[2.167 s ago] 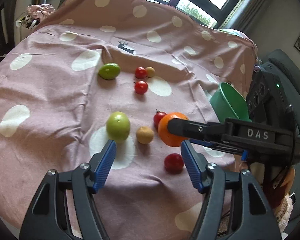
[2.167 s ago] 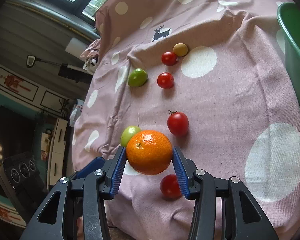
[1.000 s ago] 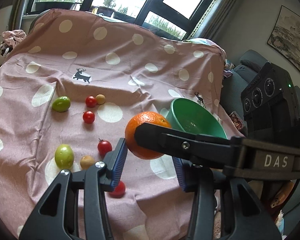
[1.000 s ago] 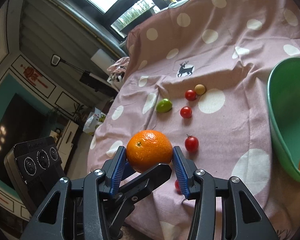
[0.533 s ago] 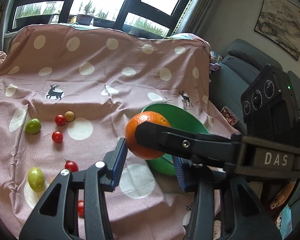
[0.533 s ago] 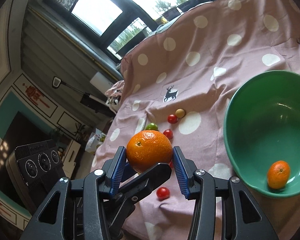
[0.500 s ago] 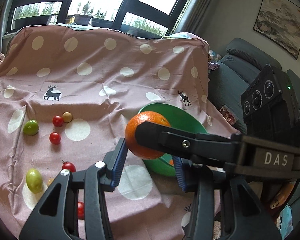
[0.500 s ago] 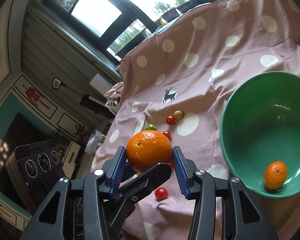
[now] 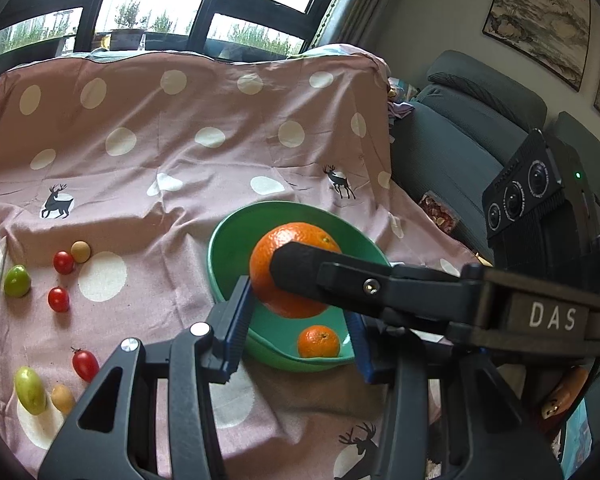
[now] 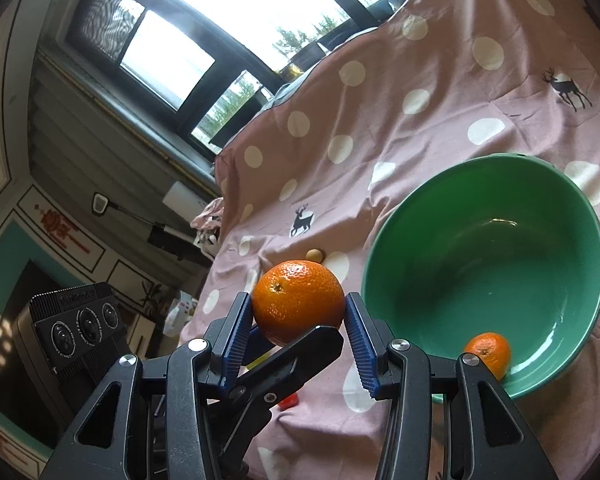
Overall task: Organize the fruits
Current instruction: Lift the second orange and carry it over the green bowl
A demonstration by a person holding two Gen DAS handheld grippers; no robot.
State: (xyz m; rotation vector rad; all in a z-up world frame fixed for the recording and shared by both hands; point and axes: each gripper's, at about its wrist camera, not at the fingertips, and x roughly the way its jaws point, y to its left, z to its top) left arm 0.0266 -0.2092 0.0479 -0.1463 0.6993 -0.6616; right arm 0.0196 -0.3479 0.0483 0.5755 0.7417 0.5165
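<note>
Green bowl (image 10: 420, 216) holding one small orange (image 10: 487, 354), right gripper (image 10: 298, 330) clamping large orange (image 10: 298, 306), left gripper (image 9: 298, 334) part-open, empty

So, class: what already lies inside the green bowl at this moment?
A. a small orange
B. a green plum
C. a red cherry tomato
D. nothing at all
A: a small orange rests near the rim inside the green bowl; the tomatoes and green fruits all lie out on the cloth.

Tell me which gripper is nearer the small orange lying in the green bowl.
Hard to call. The right gripper holds the big orange beside the bowl; the left gripper sits just under it, empty, framing the small orange.
</note>
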